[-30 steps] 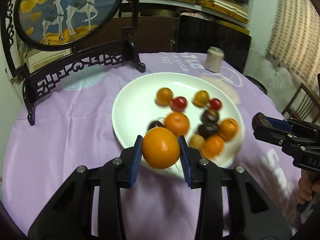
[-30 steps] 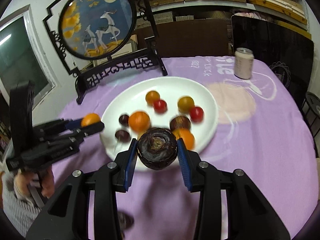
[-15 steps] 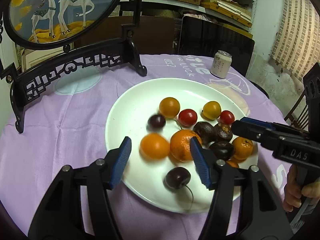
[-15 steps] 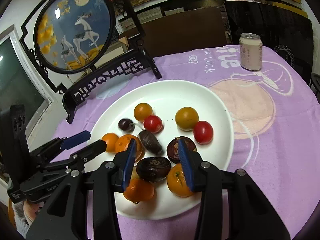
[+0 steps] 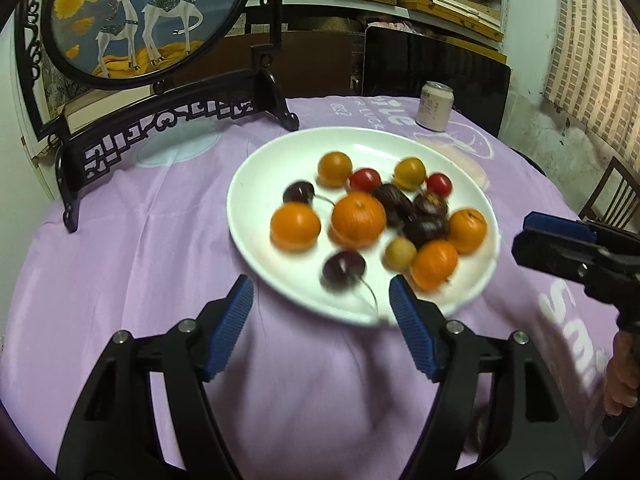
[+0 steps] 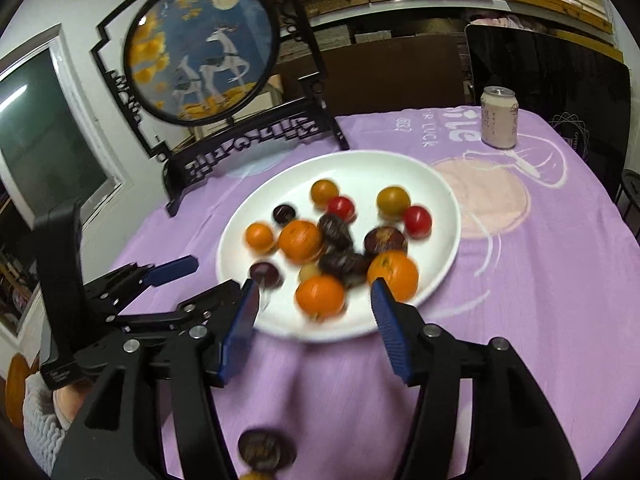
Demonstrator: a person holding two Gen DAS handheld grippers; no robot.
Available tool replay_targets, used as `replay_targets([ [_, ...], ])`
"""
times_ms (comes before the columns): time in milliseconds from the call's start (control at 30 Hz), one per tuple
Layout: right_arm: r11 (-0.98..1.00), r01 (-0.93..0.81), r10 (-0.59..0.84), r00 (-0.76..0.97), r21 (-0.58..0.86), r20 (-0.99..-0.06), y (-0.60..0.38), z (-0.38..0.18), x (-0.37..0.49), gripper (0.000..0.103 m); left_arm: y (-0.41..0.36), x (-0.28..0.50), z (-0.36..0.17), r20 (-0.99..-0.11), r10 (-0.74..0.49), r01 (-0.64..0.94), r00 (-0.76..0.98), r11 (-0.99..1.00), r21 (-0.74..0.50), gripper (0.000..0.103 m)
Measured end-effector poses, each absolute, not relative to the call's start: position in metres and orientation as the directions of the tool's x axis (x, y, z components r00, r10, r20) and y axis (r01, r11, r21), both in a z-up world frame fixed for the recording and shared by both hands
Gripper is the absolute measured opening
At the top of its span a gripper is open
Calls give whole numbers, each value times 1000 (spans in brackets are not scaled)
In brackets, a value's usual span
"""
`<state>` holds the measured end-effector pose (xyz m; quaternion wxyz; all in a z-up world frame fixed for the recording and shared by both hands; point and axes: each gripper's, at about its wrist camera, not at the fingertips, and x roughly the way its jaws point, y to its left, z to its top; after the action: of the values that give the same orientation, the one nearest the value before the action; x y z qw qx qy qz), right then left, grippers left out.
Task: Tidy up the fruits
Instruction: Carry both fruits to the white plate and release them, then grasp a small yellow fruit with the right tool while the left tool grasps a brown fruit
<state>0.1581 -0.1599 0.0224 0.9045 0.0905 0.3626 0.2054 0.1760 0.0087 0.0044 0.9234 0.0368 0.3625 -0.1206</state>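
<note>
Both the left tool and right tool were opening with nothing between them near the white plate, evidently free for the dark fruit left on the worktop.

Both wrist views look down-forward, close, slightly blurred; share white plate, can.

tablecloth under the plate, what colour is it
Light purple tablecloth with white lettering and a pale pink patch; the right wrist view shows it best.
</note>
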Motion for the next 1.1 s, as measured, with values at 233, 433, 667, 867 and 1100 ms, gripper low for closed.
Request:
replay_targets([
  [233,897,-324,442,644,300,-625,-165,8,103,61,2,137,6,-645,-159,247,747,968,48,85],
  [433,898,-327,437,581,295,-687,-161,-20,65,68,3,106,11,-610,-109,207,785,974,91,95],
  [667,917,-346,380,609,198,-696,-146,-22,41,88,12,88,12,-594,-66,156,802,983,101,100],
  [867,934,-348,305,668,77,-679,-136,-22,31,99,20,85,16,-586,-55,126,809,989,81,101],
  [1100,917,-392,322,614,76,-721,-125,-33,36,97,22,87,15,-595,-45,112,802,991,76,101],
])
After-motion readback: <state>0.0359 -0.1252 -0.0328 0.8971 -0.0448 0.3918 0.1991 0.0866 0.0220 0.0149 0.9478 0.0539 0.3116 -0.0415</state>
